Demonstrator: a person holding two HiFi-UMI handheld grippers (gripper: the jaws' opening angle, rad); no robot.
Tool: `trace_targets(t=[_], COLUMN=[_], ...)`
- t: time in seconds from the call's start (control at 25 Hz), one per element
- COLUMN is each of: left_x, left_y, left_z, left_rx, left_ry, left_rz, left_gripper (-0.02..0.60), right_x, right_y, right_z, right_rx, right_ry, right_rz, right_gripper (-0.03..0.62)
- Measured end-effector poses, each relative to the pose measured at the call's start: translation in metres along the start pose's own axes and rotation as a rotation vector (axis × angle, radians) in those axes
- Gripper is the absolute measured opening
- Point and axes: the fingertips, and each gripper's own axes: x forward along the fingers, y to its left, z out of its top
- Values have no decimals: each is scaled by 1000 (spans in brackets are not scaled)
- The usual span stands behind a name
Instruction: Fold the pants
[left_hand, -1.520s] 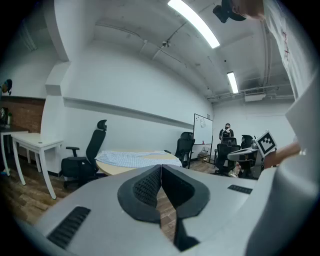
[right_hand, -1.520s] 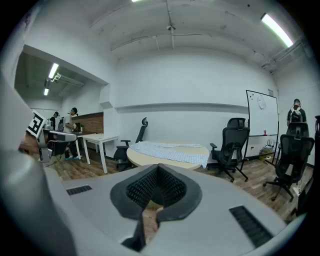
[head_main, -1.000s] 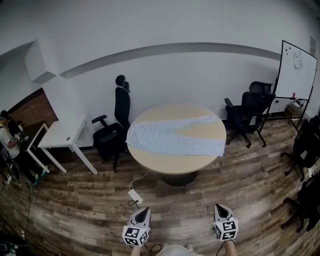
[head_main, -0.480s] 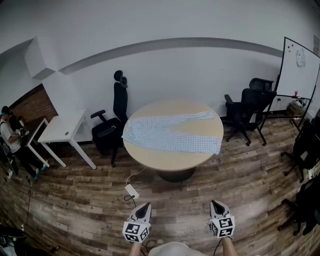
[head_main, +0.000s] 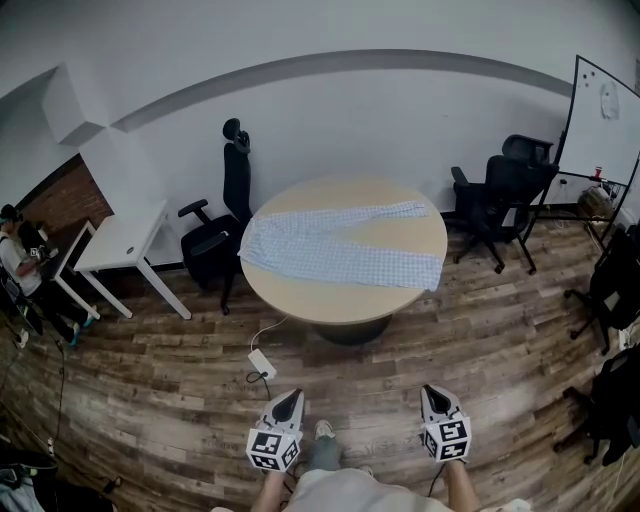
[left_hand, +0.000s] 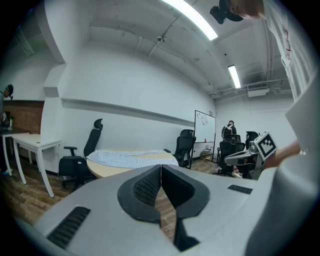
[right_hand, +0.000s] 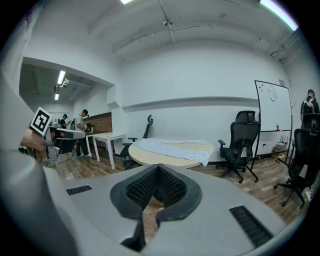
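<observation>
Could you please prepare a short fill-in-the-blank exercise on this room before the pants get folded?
1. The pants lie spread out on a table whose top is ____ in shape.
2. The left claw and the right claw hold nothing, and both are ____.
3. In the head view, the whiteboard stands at the far ____ side.

Missing words: round; shut; right.

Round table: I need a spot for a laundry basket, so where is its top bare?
The table is bare along its near rim, in front of the pants, and in the wedge between the two pant legs toward the right. A thin strip is free behind them. The middle band is covered edge to edge.
</observation>
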Motion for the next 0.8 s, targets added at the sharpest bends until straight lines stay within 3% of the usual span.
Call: trace_targets(t=[0.48,0.8], left_x=[52,99], left_y=[34,106], left_z=[0,11], left_rx=[-11,-22], left_ry=[-5,7], left_rz=[-18,-21], left_gripper=[31,31], right_x=[59,140], right_y=[-11,-5], right_z=[13,42], right_rx=[-12,-19], right_ry=[-1,13], right_rz=[-5,-14], right_gripper=[28,28])
